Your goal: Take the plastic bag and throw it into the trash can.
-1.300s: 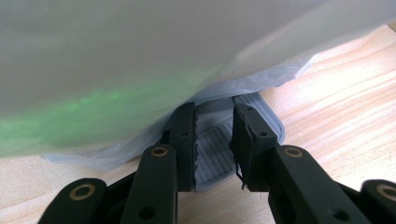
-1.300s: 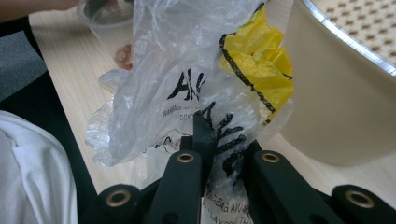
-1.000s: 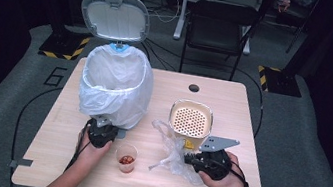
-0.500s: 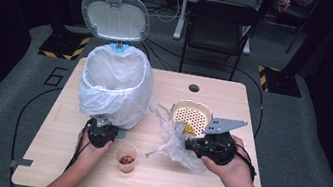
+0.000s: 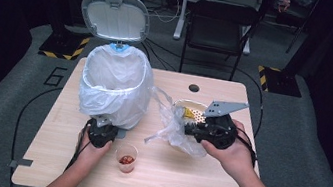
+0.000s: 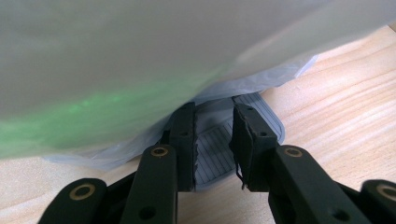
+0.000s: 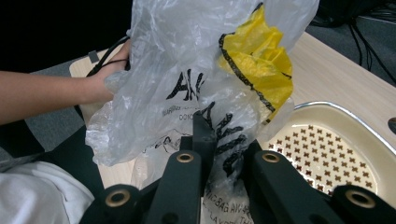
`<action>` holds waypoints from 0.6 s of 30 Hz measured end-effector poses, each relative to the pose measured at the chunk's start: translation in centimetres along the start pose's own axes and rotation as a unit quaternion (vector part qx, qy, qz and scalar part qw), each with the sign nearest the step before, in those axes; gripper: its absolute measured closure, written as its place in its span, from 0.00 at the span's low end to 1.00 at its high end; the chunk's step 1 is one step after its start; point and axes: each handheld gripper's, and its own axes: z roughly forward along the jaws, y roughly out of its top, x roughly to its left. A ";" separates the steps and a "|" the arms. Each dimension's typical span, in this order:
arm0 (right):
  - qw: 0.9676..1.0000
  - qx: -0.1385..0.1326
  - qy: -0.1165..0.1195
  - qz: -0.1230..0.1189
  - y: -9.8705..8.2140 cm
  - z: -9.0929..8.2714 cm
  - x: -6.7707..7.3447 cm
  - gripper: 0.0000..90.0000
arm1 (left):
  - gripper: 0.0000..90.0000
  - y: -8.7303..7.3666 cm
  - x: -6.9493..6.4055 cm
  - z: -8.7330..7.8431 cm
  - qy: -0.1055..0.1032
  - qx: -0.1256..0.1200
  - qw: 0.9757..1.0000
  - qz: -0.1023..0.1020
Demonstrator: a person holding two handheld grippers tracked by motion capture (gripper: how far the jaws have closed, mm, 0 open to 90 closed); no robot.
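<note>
A white-lined pedal bin [image 5: 115, 85] stands on the table with its lid [image 5: 115, 16] up. My left gripper [image 5: 101, 124] lies at the bin's foot. In the left gripper view its jaws [image 6: 212, 119] stand close together and rest on the grey ribbed pedal [image 6: 217, 154], under the hanging liner. My right gripper [image 5: 190, 127] is shut on a crumpled clear plastic bag [image 5: 172, 125] and holds it in the air beside a cream perforated basket [image 5: 191, 108]. In the right gripper view the bag [image 7: 177, 84] carries black print and a yellow scrap [image 7: 261, 60], and it hides the tip of one jaw.
A small clear cup [image 5: 126, 158] with something red inside stands near the table's front, right of my left hand. The cream basket [image 7: 327, 149] sits right of centre. A cable hole [image 5: 193, 87] is at the table's back. A black chair [image 5: 221, 21] stands behind the table.
My right gripper has risen with the plastic bag, which has come up off the table and now hangs by the basket. The left gripper has stayed on the pedal.
</note>
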 end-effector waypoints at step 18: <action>1.000 -0.007 -0.005 -0.007 4.3 0.4 -1.4 0.95 | 0.78 0.0 0.1 -0.1 0.008 -0.003 1.000 0.008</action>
